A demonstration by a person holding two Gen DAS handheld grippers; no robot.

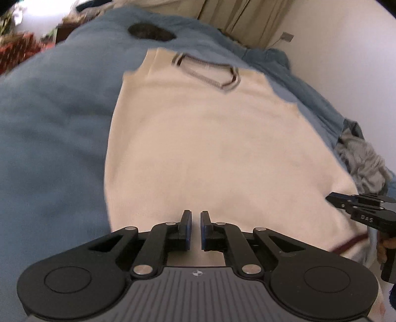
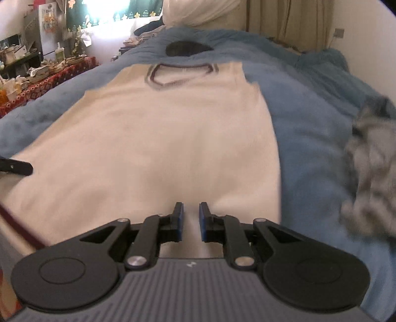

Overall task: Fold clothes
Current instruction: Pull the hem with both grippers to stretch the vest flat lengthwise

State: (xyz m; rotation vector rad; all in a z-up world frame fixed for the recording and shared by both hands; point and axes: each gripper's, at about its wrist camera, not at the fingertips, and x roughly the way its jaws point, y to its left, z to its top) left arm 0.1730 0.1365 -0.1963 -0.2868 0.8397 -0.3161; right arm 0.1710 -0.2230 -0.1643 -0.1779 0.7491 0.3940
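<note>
A: How many garments lie on the bed [image 1: 49, 138]?

B: Two: one cream sweater [image 1: 210, 148] spread at centre, one grey heap [image 1: 363, 163] at 3 o'clock.

A: The claws?

B: The left claw [image 1: 196, 229] and the right claw [image 2: 190, 220] both pinch the sweater's near hem. Only the right view shows the cluttered side table [image 2: 37, 81] at 10 o'clock.

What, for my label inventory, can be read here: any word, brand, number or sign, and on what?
"BAS": faint letters on the side of the right tongs; first letter uncertain.
Posters on the far wall: too blurred to read.
Nothing else is legible.
</note>
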